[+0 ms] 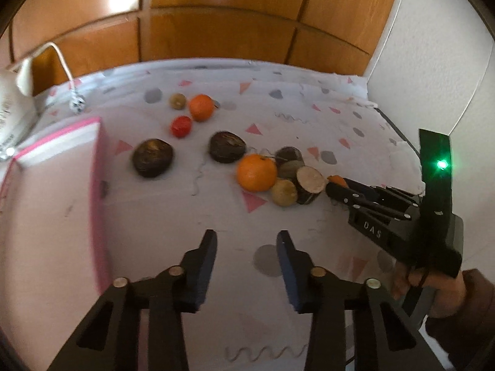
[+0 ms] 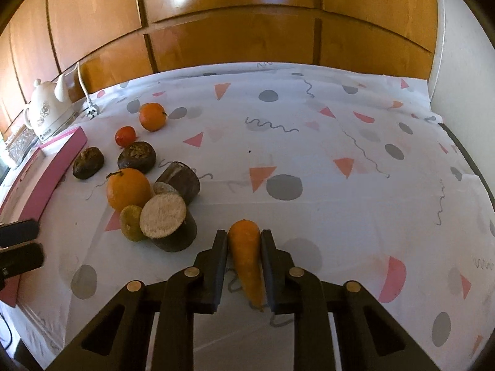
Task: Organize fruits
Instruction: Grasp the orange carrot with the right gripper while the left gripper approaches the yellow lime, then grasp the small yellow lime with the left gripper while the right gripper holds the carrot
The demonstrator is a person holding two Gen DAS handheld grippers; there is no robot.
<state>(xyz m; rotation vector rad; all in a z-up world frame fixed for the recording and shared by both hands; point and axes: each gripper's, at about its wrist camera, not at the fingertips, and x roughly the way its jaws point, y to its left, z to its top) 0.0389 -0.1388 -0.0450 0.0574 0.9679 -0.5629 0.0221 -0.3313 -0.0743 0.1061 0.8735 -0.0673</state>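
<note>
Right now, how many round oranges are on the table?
2. One orange sits in the near cluster, against the cut log pieces. The other orange lies farther back, beyond the small red fruit. More could be hidden behind the cluster.

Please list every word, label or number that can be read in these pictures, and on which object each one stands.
"DAS": raised letters on the body of the right gripper, seen from the left wrist camera.
The white kettle carries a dark mark near its base: too small to read.
Nothing else bears text.

Carrot point(image 2: 246, 256) right of fruit pile point(image 2: 145, 204) on tablecloth point(image 2: 324, 142); box point(image 2: 52, 167) left; kettle point(image 2: 49, 111) behind box.
</note>
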